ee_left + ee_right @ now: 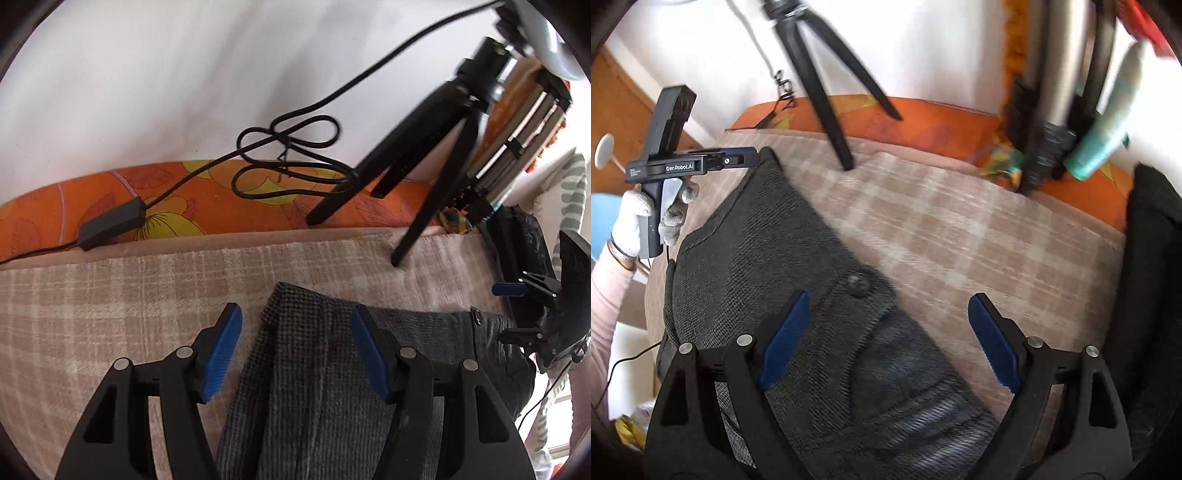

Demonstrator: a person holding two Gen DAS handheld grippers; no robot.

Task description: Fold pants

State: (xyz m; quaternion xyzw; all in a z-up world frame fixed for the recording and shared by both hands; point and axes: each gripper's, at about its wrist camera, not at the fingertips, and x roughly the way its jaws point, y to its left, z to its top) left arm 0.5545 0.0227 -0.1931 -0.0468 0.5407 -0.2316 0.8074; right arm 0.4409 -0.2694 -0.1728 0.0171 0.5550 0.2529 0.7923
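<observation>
Because the pants (317,369) lie spread across the checked blanket (129,295) of the bed, both tools hang over them pointing steeply down, presumably so each can take a share of the cloth; the left gripper (295,354) has its fingers (221,354) spread partway, nothing pinched, with a narrow end of the grey garment running up between them, its edge nearer the right-hand finger, which overlaps the cloth in the view, than the left-hand one, which stands over bare blanket; whether either tip touches the cloth I cannot tell. The right gripper (886,339) is spread wide and empty; the buttoned part of the pants (798,258), seemingly the waistband, lies between and beyond its fingers (783,339), the button (857,283) just ahead of the left-hand one, while the right-hand one hangs over blanket alone. That wide stance suits gathering thick waistband layers, I judge. Beyond the fingers a tripod (424,155) stands on the bed's far edge, its cable (288,147) coiled out of the way on the orange sheet (184,206); a gloved hand (646,218) grips the left tool's handle.
</observation>
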